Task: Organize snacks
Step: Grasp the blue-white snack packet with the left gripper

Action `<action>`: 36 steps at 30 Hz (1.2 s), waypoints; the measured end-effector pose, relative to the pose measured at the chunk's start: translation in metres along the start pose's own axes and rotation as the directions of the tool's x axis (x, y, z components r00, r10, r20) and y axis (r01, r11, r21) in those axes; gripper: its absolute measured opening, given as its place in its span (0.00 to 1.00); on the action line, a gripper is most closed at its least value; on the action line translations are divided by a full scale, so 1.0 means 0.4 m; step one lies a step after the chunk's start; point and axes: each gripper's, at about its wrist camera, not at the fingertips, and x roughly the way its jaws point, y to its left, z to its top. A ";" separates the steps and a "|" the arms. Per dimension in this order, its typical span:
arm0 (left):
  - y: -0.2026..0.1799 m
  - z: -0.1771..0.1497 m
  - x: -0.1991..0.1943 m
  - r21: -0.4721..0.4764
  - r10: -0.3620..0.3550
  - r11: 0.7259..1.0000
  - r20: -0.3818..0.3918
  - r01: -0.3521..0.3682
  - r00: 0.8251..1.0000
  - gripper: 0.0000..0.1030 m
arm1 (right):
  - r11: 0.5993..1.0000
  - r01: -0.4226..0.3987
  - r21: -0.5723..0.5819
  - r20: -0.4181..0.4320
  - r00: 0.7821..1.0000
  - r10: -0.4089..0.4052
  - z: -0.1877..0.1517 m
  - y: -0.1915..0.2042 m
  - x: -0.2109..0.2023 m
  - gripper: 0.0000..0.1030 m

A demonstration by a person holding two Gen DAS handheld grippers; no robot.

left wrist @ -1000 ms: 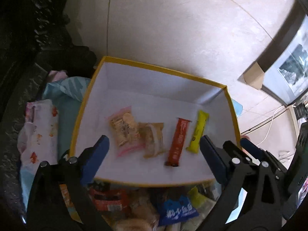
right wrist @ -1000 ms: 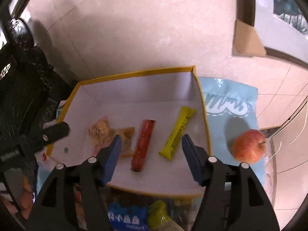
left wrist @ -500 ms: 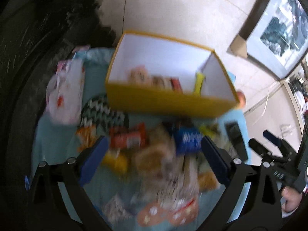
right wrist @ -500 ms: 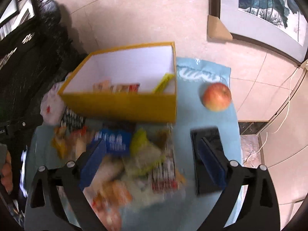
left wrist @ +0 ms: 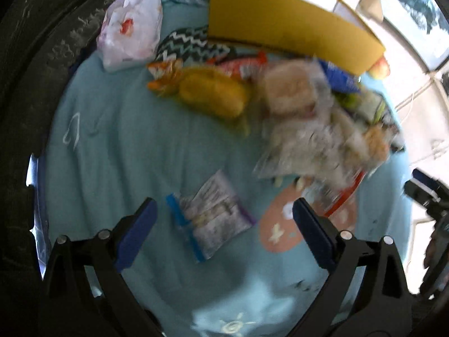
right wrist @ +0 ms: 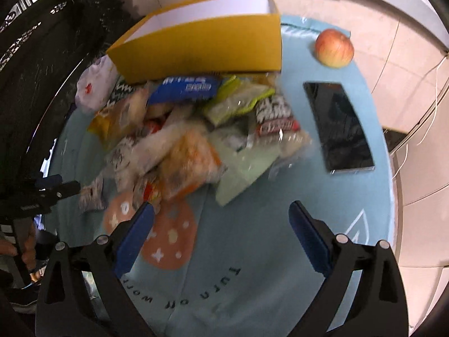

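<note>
A yellow box (right wrist: pixel 202 42) with a white inside stands at the far side of the round table; it also shows in the left wrist view (left wrist: pixel 289 25). A pile of wrapped snacks (right wrist: pixel 190 129) lies in front of it, blurred in the left wrist view (left wrist: pixel 308 120). A lone silver-and-blue packet (left wrist: pixel 213 216) lies between the fingers of my left gripper (left wrist: pixel 224 224), which is open and empty above the cloth. My right gripper (right wrist: pixel 221 227) is open and empty, near the pile's front edge. The box's contents are hidden.
A light-blue cloth (right wrist: pixel 252 252) covers the table. A black phone (right wrist: pixel 339 126) lies right of the pile and an apple (right wrist: pixel 334 47) sits beyond it. A white plastic bag (left wrist: pixel 132 25) and a zigzag-patterned packet (left wrist: pixel 190 45) lie left of the box. Dark furniture stands at left.
Both grippers have pulled back from over the box toward the near side of the table. The box now shows its outer yellow wall, and the snack pile has come into view.
</note>
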 end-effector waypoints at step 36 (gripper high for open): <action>0.054 -0.021 0.107 -0.050 -0.068 0.997 -0.087 0.064 0.994 0.14 | 0.999 -0.003 -0.039 -0.010 1.000 0.003 0.045 0.023 0.049 0.70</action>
